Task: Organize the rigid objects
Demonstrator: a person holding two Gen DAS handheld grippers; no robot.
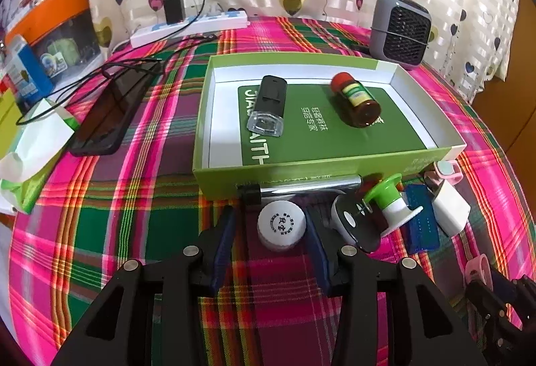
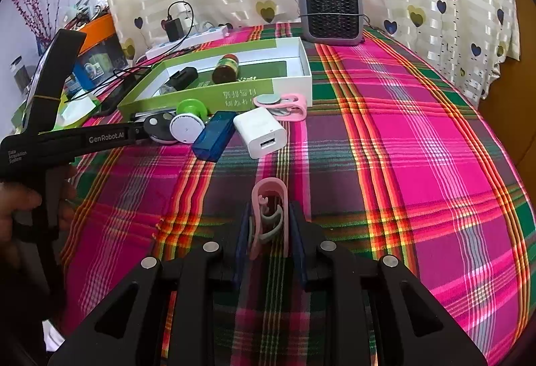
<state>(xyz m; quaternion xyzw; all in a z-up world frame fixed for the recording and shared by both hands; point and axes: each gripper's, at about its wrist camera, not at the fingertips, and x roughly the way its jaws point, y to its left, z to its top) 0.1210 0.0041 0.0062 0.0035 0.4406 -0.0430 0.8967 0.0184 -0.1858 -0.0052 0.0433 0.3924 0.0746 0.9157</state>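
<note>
Your left tongs [image 1: 271, 232] stand wide around the white bottle cap [image 1: 281, 225], not squeezing it yet. Your right tongs [image 2: 269, 222] are clenched on a pink clip [image 2: 269, 208]. The green box [image 1: 234, 175] sits just behind the cap, with two bottles already inside. Careful: the cap is round and short. If you squeeze off-centre, it could pop out and bump the key fob [image 1: 355, 227] beside it.

White bottle [image 1: 280, 225] upright before green box [image 1: 234, 180], pink clip [image 2: 269, 215] gripped
</note>
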